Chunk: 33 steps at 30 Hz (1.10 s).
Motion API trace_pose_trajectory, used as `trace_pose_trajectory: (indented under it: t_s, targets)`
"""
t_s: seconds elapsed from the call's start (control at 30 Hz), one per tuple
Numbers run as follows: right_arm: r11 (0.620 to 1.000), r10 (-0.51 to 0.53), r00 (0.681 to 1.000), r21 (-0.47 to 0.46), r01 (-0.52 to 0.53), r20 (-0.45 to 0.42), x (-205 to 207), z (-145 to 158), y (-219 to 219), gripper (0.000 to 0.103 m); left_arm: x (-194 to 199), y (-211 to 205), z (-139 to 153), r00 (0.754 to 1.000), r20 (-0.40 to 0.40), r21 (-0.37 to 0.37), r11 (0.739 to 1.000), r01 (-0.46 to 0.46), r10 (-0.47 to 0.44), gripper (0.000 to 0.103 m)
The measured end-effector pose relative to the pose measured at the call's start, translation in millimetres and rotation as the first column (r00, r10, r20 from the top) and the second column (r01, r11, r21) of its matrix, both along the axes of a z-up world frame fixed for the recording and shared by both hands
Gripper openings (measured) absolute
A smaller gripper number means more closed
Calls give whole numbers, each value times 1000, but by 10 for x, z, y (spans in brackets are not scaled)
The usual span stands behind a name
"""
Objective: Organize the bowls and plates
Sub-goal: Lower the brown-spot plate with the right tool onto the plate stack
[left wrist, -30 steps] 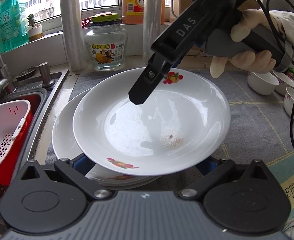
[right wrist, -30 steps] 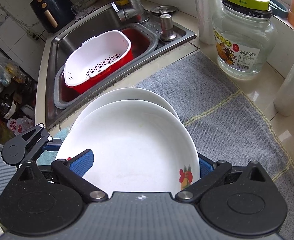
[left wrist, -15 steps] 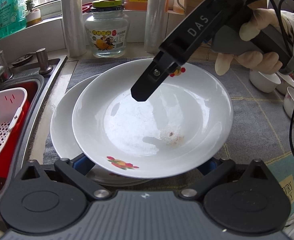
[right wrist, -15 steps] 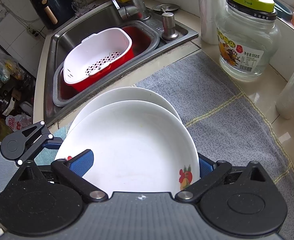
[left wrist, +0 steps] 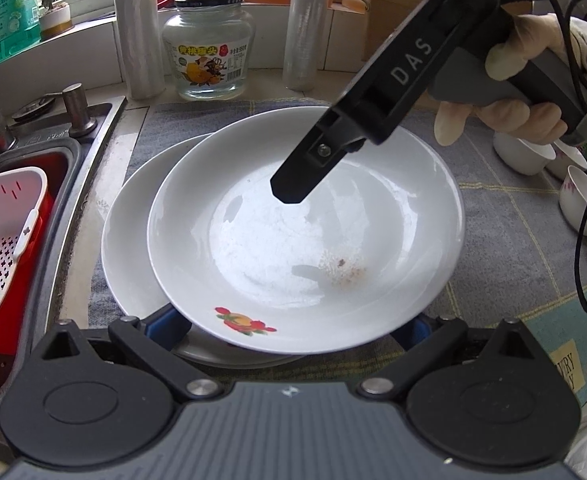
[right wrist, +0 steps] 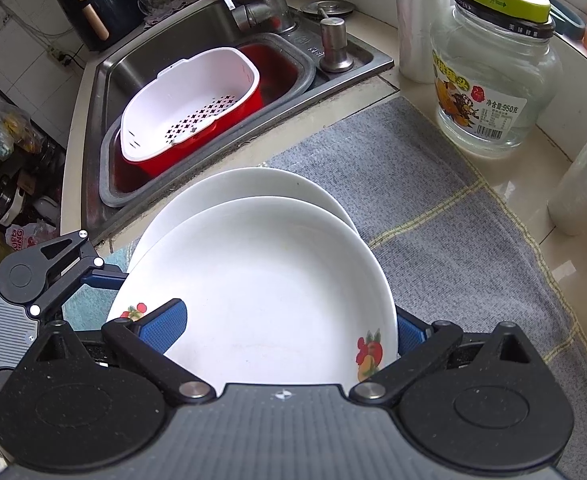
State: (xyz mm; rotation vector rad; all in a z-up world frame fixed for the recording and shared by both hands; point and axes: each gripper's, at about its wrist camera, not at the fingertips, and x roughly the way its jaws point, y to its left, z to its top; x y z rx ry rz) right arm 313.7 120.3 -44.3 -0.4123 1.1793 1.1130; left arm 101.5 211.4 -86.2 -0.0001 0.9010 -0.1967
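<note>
We see a white deep plate [left wrist: 305, 240] sitting slightly off-centre on top of a second white plate [left wrist: 129, 240], the pair resting on a grey mat [right wrist: 445, 240] on the bench, just beside the sink [right wrist: 105, 92]. The top plate has a small red and orange fruit print on its rim at two opposite sides, a glossy well, and a faint brownish smear with a dark speck in it. Our right tool [right wrist: 281, 330] has its blue pads on either side of the top plate's rim, one pad lying over the inside, so it appears to be gripping that plate. Our left tool [left wrist: 289, 330] sits at the opposite edge with its blue pads spread wide and largely hidden under the rim; we cannot tell whether it grips anything. A red basin with a white strainer basket [right wrist: 189, 104] sits in the sink, and small white bowls [left wrist: 581, 208] stand well apart on the mat.
</note>
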Motion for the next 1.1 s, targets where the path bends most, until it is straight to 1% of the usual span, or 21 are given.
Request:
trace_pose_trajectory:
  t_s: [0.27, 0.5, 0.6, 0.7, 0.93, 1.1]
  targets:
    - [1000, -4, 1000, -9, 3, -2, 13, -1, 6, 103, 0, 37, 27, 999, -10, 11, 999, 32, -32, 100]
    - [1000, -6, 1000, -17, 6, 0, 5, 7, 8, 103, -16, 65, 40, 996, -19, 14, 996, 84, -84, 100]
    - [1000, -7, 1000, -19, 7, 0, 5, 8, 9, 103, -4, 56, 38, 993, -29, 37, 992, 118, -116, 100]
    - [1000, -12, 1000, -25, 12, 0, 5, 9, 10, 103, 4, 65, 40, 990, -38, 45, 989, 141, -139, 101]
    - [999, -18, 1000, -30, 18, -3, 6, 21, 11, 103, 22, 87, 51, 980, -61, 42, 980, 193, -190, 101]
    - [999, -21, 1000, -33, 21, -4, 2, 27, 2, 103, 32, 102, 56, 976, -74, 36, 977, 210, -207, 101]
